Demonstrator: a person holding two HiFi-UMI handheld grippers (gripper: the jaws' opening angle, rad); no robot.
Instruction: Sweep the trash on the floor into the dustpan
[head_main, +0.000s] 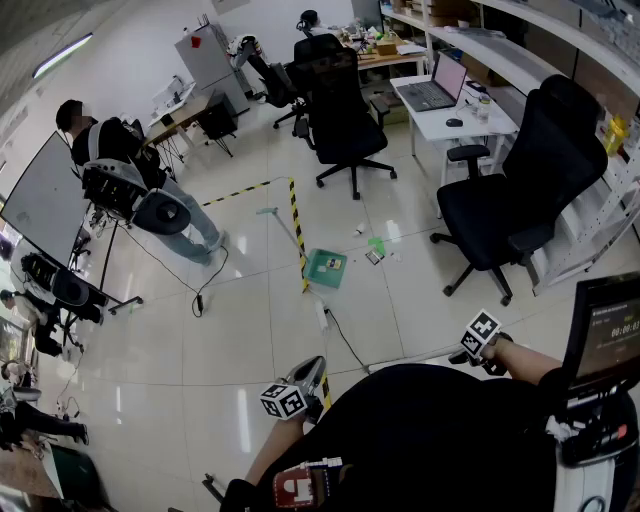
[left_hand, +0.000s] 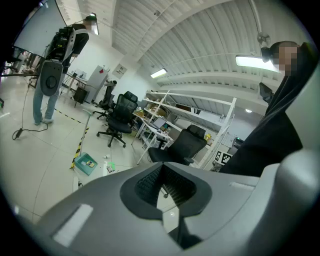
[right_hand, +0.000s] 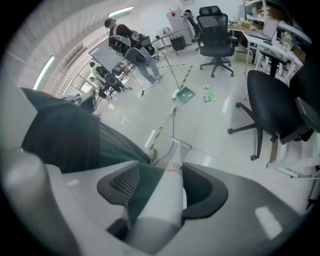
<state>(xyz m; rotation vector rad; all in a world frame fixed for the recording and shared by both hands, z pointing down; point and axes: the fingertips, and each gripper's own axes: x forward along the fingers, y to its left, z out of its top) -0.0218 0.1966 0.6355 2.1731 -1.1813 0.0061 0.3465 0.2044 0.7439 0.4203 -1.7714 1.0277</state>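
Foreground: the operator's black top (head_main: 420, 430), with a gripper at either side. The left gripper (head_main: 308, 378) is held low over the pale floor; its ribbed jaws stand slightly apart with nothing between them. The right gripper (head_main: 478, 340) is clamped round a white broom handle (right_hand: 167, 200), which slopes away from the jaws down to a white bar (right_hand: 180, 143) lying on the floor tiles.

Middle ground: the green dustpan (head_main: 326, 267) lies on the floor well ahead of both grippers, touching the yellow-and-black floor tape (head_main: 297, 230); its long handle runs back to the left. The trash (head_main: 376, 243), a green scrap and a few small pieces, lies just right of the dustpan.

Background: two black office chairs (head_main: 340, 110) (head_main: 520, 190), a desk with a laptop (head_main: 435, 90), and a second person (head_main: 130, 170) standing at left.
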